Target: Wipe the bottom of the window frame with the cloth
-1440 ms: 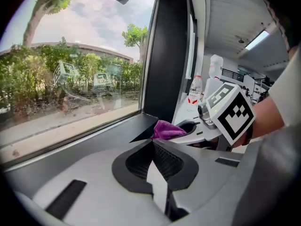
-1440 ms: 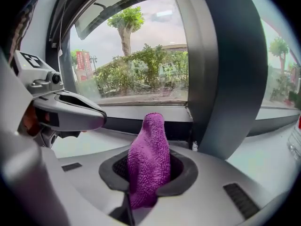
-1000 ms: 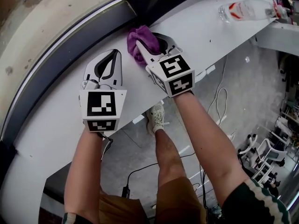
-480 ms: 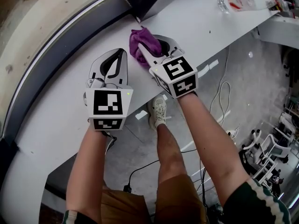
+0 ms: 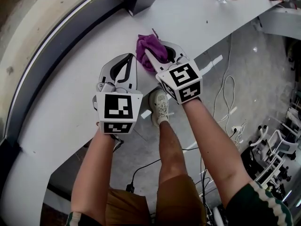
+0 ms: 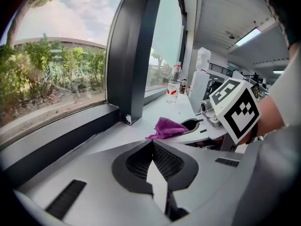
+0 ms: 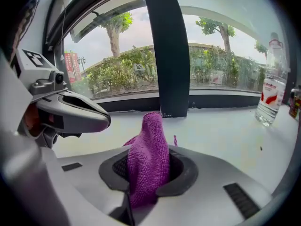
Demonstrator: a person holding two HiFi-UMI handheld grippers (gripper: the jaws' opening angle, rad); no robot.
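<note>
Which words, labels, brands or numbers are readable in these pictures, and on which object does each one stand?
No text reads with certainty.
Water bottle: red and white label, print too blurred to read.
Red sign outdoors: characters too small to read.
Marker cubes: black and white square patterns only, no words.

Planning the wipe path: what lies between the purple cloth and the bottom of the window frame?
Only bare white sill; the right gripper view shows nothing between the cloth and the frame.
</note>
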